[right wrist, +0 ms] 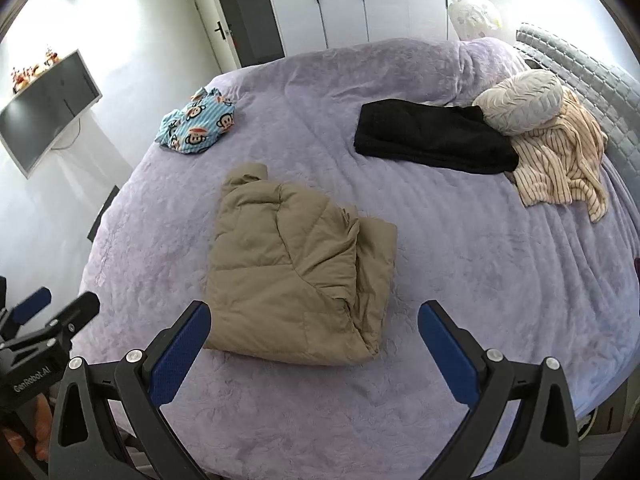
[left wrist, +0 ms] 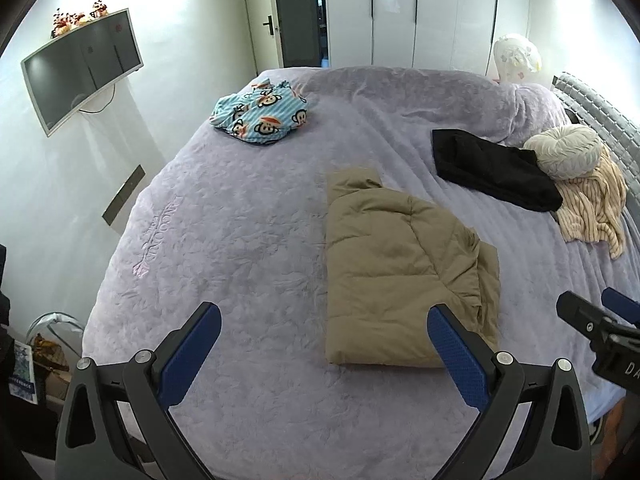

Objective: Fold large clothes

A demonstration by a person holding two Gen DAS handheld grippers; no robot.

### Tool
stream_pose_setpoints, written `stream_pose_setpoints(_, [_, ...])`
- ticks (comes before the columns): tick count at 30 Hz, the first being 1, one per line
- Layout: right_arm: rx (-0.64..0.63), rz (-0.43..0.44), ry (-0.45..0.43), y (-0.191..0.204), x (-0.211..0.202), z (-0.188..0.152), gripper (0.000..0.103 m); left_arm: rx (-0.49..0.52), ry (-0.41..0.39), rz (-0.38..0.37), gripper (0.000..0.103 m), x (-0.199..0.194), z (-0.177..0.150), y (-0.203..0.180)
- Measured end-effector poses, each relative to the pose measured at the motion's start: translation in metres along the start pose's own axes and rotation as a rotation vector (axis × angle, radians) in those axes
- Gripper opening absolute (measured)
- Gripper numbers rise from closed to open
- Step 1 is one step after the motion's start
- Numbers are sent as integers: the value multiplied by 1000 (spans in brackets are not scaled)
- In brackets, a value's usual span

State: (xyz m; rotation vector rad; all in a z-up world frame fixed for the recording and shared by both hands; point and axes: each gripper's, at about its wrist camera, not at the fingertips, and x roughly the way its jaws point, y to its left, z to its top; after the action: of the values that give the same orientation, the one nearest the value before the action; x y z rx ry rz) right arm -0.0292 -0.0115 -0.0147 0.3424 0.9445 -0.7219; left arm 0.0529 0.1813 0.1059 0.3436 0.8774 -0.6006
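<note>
A tan puffer jacket (left wrist: 396, 268) lies folded into a compact rectangle on the lilac bed cover (left wrist: 240, 240); it also shows in the right wrist view (right wrist: 296, 272). My left gripper (left wrist: 324, 336) is open and empty, held above the bed's near edge, with its right finger (left wrist: 456, 356) over the jacket's near corner. My right gripper (right wrist: 314, 336) is open and empty, just in front of the jacket's near edge. The right gripper's tip shows at the right of the left wrist view (left wrist: 592, 316).
A black garment (right wrist: 432, 138), a striped cream garment (right wrist: 560, 160) and a round cushion (right wrist: 520, 100) lie at the bed's far right. A blue monkey-print garment (right wrist: 196, 124) lies at the far left. A wall TV (left wrist: 80, 68) and wardrobe doors (left wrist: 412, 8) stand beyond.
</note>
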Motion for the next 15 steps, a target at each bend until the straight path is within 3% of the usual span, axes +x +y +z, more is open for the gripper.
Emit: stream_pose_setpoints(15, [-3, -9, 22, 3, 0, 0, 103, -28, 12, 13, 103, 2, -4, 2])
